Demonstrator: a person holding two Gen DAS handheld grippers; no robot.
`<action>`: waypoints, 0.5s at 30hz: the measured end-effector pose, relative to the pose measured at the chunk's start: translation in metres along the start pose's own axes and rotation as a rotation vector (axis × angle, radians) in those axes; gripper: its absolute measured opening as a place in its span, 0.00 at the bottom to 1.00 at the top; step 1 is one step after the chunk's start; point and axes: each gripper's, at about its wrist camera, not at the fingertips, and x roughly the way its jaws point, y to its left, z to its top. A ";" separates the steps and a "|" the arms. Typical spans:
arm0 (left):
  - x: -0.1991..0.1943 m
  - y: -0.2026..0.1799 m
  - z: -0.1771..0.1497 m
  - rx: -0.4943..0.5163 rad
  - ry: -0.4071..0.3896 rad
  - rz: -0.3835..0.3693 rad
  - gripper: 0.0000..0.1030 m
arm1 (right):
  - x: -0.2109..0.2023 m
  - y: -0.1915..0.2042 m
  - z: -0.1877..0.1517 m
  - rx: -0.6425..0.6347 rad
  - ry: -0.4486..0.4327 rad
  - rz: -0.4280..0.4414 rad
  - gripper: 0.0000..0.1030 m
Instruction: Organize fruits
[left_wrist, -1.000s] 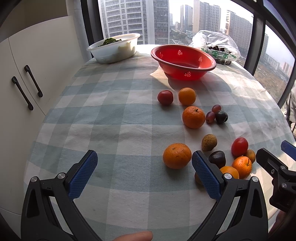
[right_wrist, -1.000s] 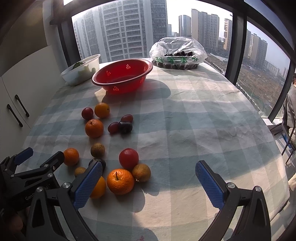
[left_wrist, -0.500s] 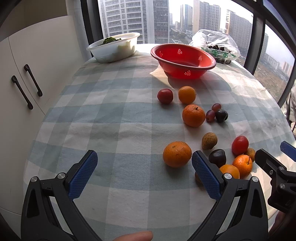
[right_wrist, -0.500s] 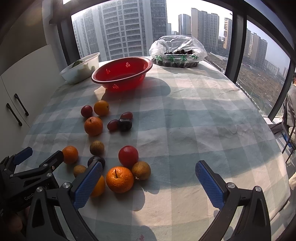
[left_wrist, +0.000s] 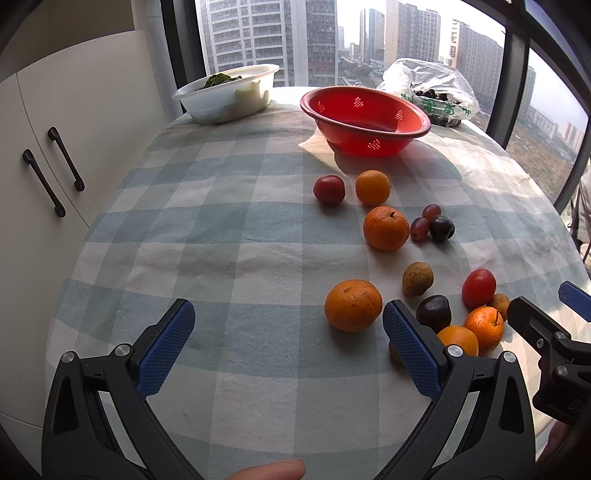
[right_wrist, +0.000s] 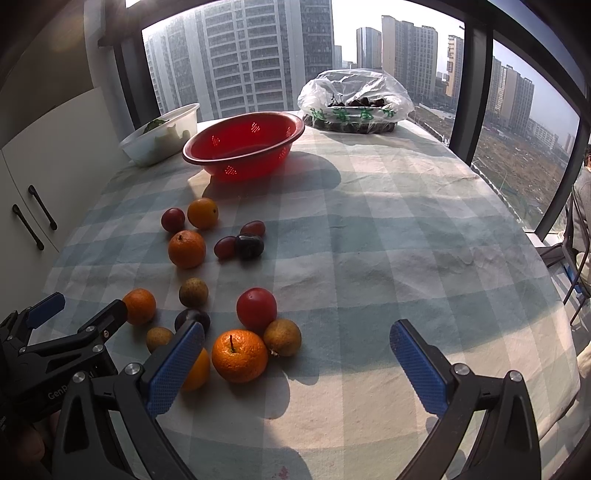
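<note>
The table (right_wrist: 388, 229) is round and wears a blue and white checked cloth. At its far side sits the red basket (left_wrist: 365, 120), upright with its open side up and nothing seen inside. Left of it is a white bowl (left_wrist: 229, 96) with green leaves, and behind it a clear plastic bag (right_wrist: 354, 101) of dark fruit.

The loose fruits lie in a long trail that runs from near the basket toward the near edge. The biggest are the oranges: one (left_wrist: 352, 304) sits just in front of the left tool (left_wrist: 288, 328), and one (right_wrist: 239, 355) with its stem pointing up sits by the right tool (right_wrist: 297, 354). A red tomato (right_wrist: 256, 308) touches a small brown fruit (right_wrist: 282, 337). Two grapes (right_wrist: 225, 246) touch a dark plum (right_wrist: 249, 246).

Both tools have their blue pads wide apart and hold nothing.

Only the left view shows a fingertip (left_wrist: 269, 470) at the bottom edge. Only the right view shows a seated person (right_wrist: 583, 206) past the table's right side.
</note>
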 end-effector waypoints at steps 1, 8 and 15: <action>0.000 0.000 0.000 0.000 0.000 0.001 1.00 | 0.000 0.000 0.000 0.000 0.001 0.000 1.00; 0.000 0.000 0.000 0.000 0.001 0.000 1.00 | 0.000 0.000 -0.001 0.000 0.002 0.000 1.00; 0.000 -0.001 0.000 0.000 0.001 0.000 1.00 | 0.000 0.000 -0.002 0.000 0.003 0.000 1.00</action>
